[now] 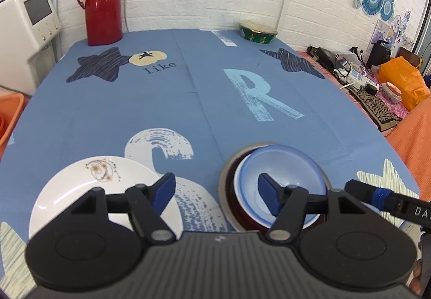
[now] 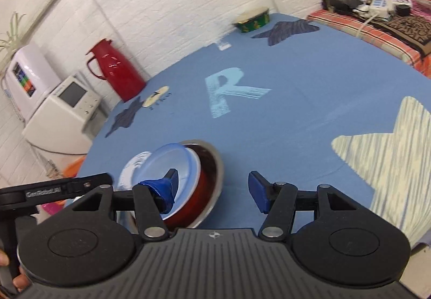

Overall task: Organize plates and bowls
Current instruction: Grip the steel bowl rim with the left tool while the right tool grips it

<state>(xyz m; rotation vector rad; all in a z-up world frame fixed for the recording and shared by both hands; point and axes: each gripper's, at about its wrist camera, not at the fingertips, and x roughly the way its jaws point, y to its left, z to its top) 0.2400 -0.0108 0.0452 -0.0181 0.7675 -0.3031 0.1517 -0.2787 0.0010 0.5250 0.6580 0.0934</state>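
Seemingly between grasps, both hand-held grippers, left [image 1: 215, 192] and right [image 2: 212, 188], hang released over the worktop [image 1: 188, 110], the bowls [image 1: 280, 186] already nested near the front edge, so the plate [image 1: 89, 191] just left of them likely needs picking up next.

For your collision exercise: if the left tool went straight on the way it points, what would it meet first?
Probably the bare tablecloth between the plate and the bowls; its open fingers straddle that gap, though depth is unclear.
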